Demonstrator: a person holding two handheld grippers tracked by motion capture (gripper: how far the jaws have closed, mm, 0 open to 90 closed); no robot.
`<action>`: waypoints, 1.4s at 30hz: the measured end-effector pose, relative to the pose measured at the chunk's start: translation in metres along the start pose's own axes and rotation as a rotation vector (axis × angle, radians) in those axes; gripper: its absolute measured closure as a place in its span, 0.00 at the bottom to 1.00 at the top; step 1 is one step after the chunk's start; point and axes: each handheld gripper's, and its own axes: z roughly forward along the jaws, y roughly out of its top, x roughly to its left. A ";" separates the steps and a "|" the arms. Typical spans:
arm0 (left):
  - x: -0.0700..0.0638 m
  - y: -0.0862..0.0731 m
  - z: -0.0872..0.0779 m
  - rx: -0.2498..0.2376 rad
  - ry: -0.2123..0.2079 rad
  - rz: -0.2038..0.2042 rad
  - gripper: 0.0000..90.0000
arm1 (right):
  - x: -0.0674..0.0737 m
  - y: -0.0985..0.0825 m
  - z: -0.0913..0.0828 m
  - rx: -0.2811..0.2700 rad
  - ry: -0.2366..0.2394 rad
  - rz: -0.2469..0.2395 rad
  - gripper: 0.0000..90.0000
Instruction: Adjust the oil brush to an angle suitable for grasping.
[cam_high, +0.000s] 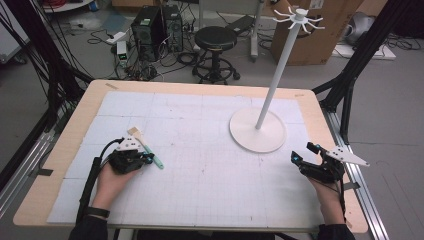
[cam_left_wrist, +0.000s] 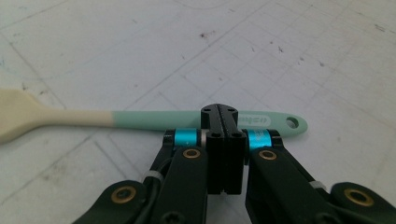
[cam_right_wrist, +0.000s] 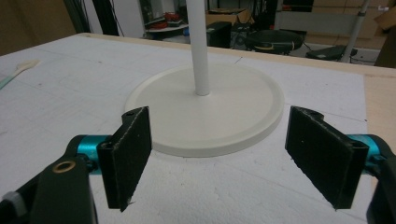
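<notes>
A spatula (cam_left_wrist: 140, 119) with a mint-green handle and a cream blade lies flat on the white mat, at the left in the high view (cam_high: 146, 147). My left gripper (cam_left_wrist: 219, 114) is shut with its jaws pressed together. Its tips sit over the green handle near the hanging-hole end, and nothing shows between the jaws. The high view has it at the spatula's handle (cam_high: 149, 158). My right gripper (cam_right_wrist: 219, 158) is open wide and holds nothing. It points at the round base of a white stand (cam_right_wrist: 205, 107). The high view has it at the right edge (cam_high: 304, 152).
The white stand (cam_high: 257, 131) has a tall pole with hooks at its top and occupies the mat's right half. The gridded mat (cam_high: 200, 150) covers a wooden table (cam_high: 60, 150). Beyond the far edge are a stool (cam_high: 215, 40), computer towers and cables.
</notes>
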 end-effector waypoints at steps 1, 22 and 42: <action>0.000 0.000 0.000 0.000 0.000 0.000 1.00 | 0.000 0.000 0.000 -0.001 0.000 0.003 0.25; 0.006 0.043 0.054 0.000 0.071 -0.026 1.00 | 0.000 0.001 0.001 -0.004 0.003 0.004 0.25; 0.035 0.056 0.037 -0.111 0.165 -0.076 0.75 | -0.002 0.000 0.000 -0.001 0.007 0.007 0.25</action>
